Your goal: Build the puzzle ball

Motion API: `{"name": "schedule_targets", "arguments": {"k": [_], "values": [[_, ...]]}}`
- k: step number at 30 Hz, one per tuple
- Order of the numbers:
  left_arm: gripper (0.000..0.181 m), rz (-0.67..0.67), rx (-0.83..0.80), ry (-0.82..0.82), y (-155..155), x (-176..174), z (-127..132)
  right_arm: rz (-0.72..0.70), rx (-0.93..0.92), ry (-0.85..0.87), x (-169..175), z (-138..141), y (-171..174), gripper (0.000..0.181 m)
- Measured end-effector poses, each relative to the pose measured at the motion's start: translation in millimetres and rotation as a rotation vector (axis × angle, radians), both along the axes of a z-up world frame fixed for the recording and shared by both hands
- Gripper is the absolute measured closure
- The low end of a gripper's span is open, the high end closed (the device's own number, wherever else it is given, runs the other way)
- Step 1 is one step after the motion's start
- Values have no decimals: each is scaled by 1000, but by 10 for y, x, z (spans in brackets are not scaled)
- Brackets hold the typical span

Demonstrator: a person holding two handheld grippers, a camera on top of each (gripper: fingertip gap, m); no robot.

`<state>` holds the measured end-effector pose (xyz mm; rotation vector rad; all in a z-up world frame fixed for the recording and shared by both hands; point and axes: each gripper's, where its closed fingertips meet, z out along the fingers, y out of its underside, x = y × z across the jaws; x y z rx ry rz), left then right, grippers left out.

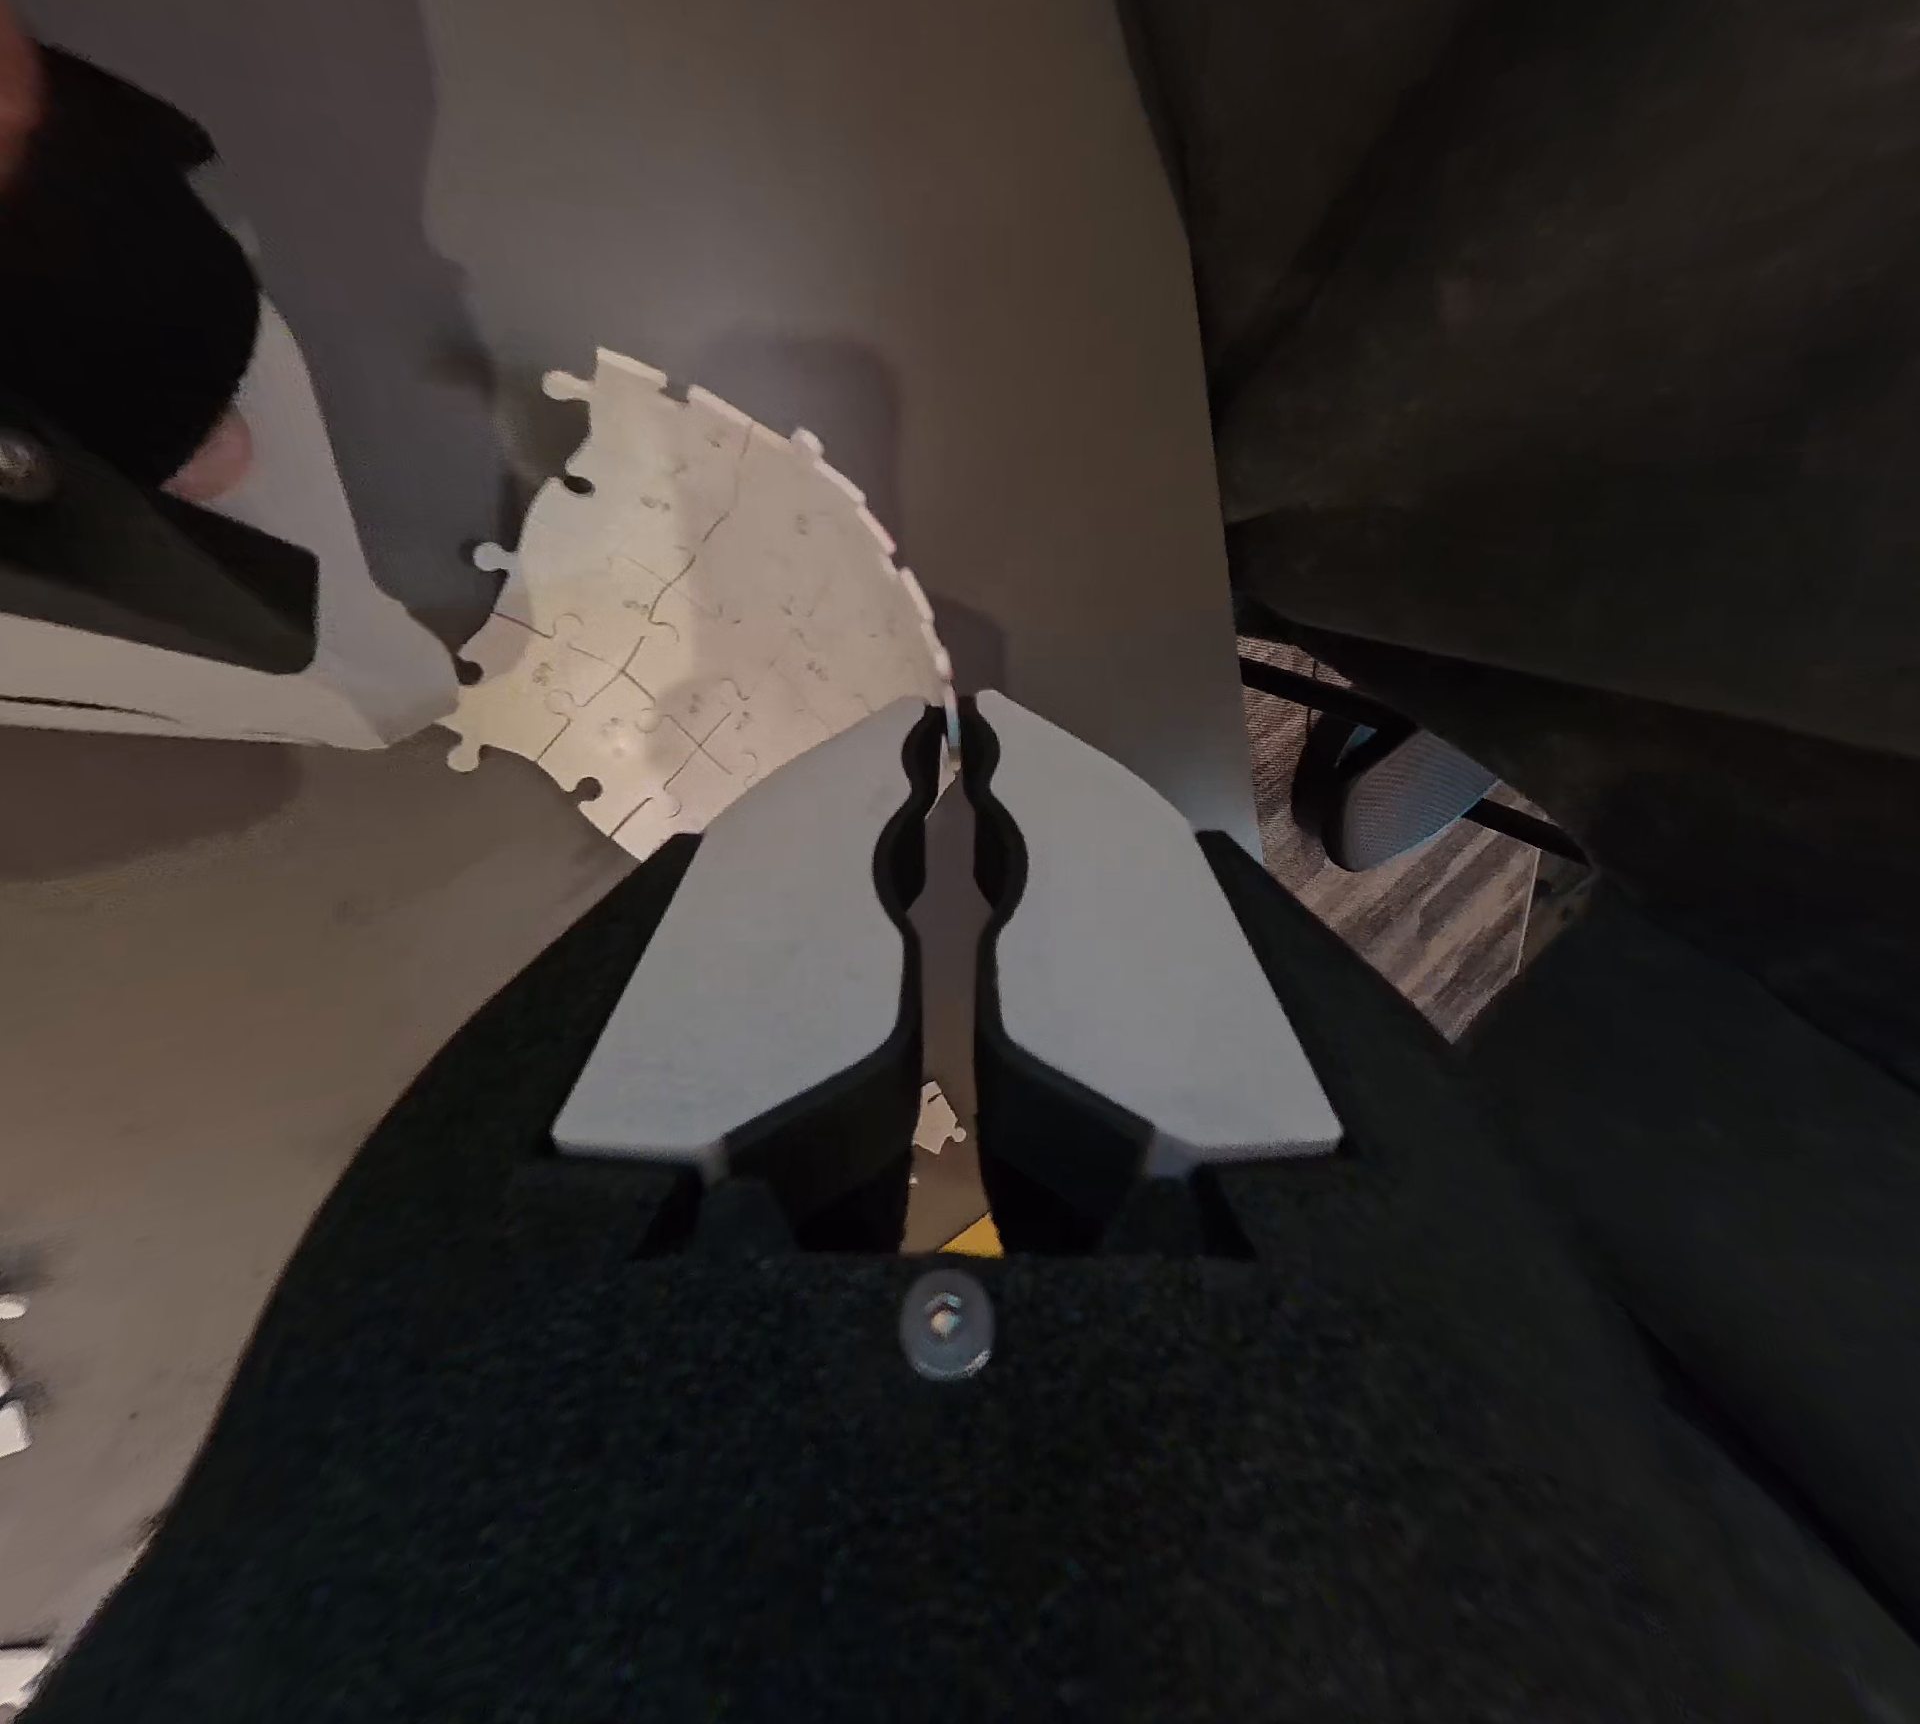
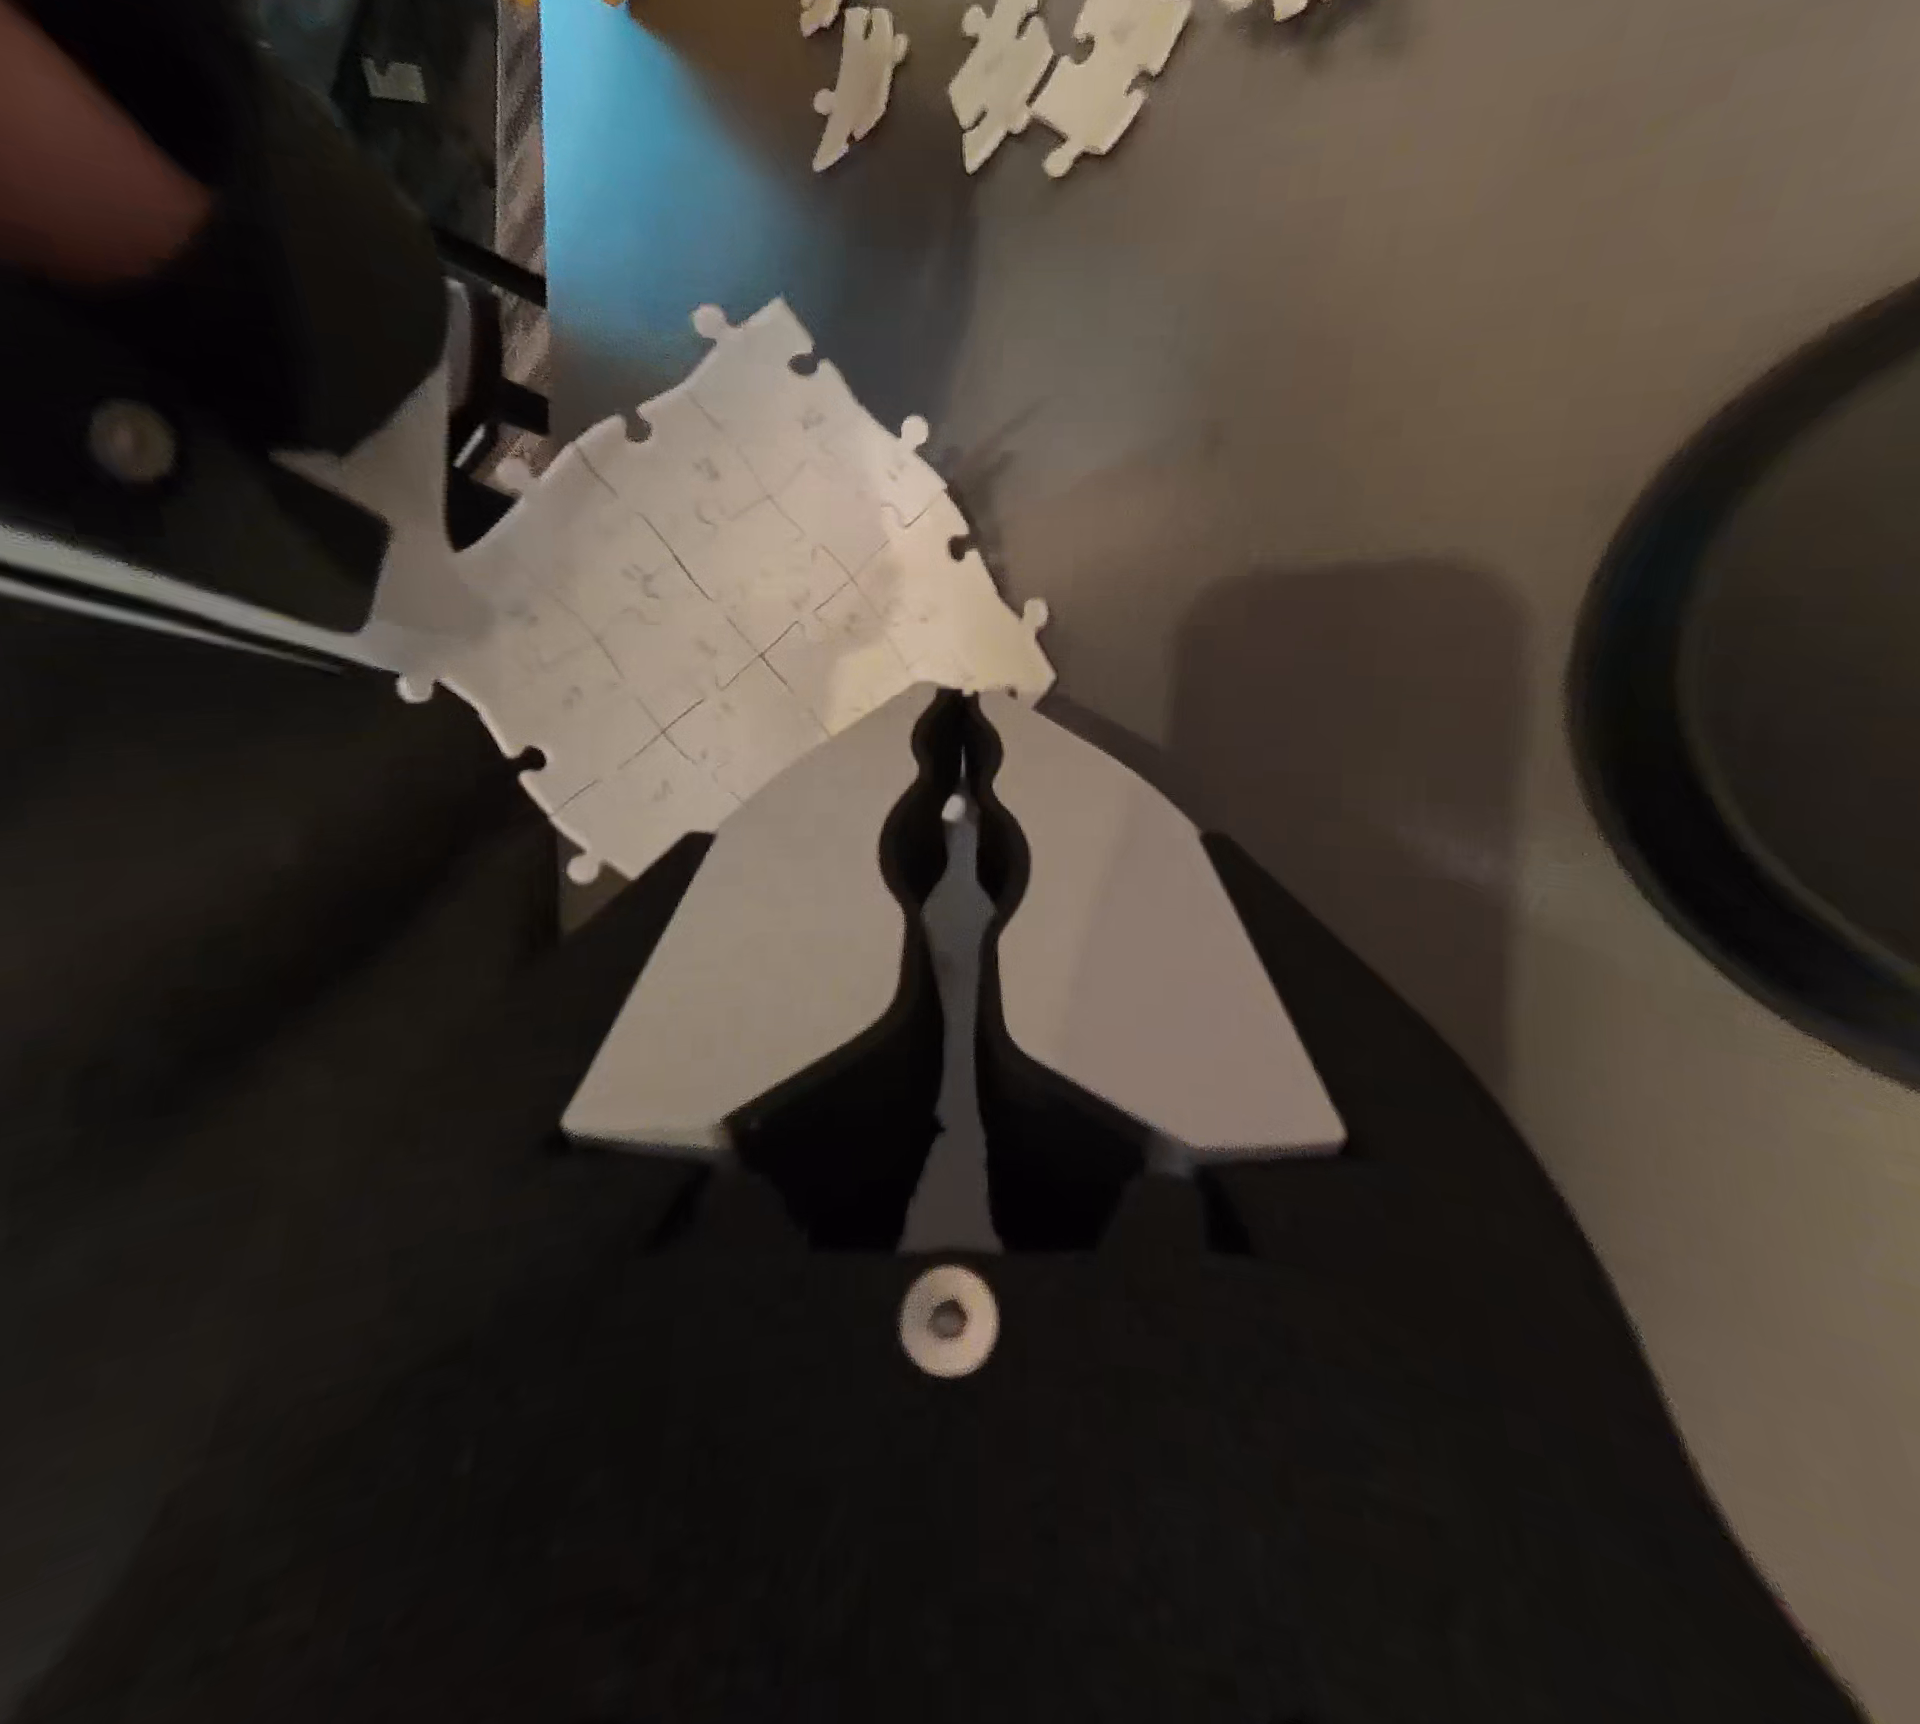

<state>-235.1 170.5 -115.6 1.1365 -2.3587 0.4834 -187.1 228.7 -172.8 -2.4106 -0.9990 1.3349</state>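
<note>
You are gripping one curved, part-built puzzle panel in both closed jaws; loose pieces at twelve o'clock on the worktop are awaiting joining.

A dim grey tabletop sits above striped grey carpet, where a chair base shows.
</note>
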Motion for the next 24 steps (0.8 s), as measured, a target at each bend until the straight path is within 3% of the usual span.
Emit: {"name": "schedule_targets", "arguments": {"k": [9, 18, 20, 24], "values": [[178, -2, -7, 23, -5, 21, 4, 99, 45, -117, -198, -176, -100, 181], [179, 7, 36, 0, 0, -26, -10, 118, 107, -151, -211, -152, -137, 181], [179, 1, 70, -21, -14, -47, -35, 76, 68, -34, -202, 18, -168, 181], [178, -43, 192, -67, -21, -135, -122, -78, 114, -32, 87, 70, -125, 181]]}}
